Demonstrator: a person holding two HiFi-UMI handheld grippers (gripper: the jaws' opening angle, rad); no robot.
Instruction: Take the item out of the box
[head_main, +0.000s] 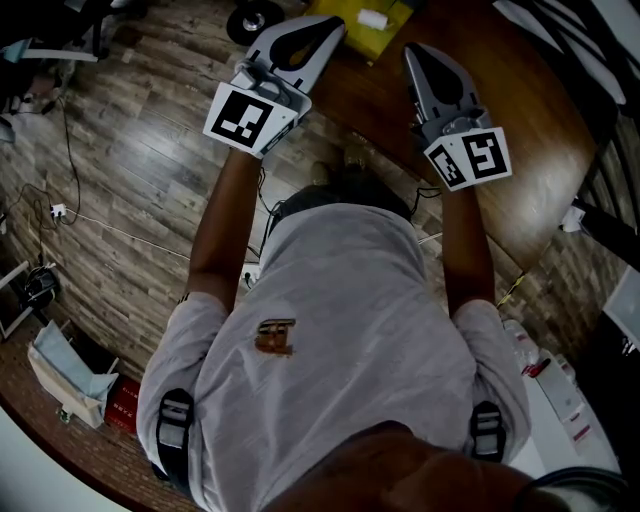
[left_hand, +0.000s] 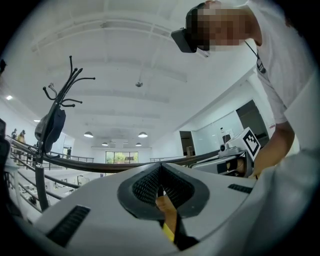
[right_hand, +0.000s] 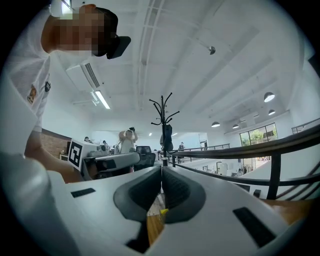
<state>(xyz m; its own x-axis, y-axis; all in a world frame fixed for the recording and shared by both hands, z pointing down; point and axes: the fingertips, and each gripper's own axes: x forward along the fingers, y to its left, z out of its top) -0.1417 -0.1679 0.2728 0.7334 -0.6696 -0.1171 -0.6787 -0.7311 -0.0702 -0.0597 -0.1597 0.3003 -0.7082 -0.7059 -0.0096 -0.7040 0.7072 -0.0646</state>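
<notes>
The white item (head_main: 373, 18) lies in the yellow box (head_main: 360, 42) on the wooden tabletop (head_main: 530, 130).
Your left gripper (head_main: 325, 27) is just beside the box, and your right gripper (head_main: 420, 52) is near its other side. Both grippers are closed and hold nothing. I cannot tell if the left one touches the box.

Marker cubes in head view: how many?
2. Left cube on the left gripper; right cube on the right gripper. None apparently hidden.
</notes>
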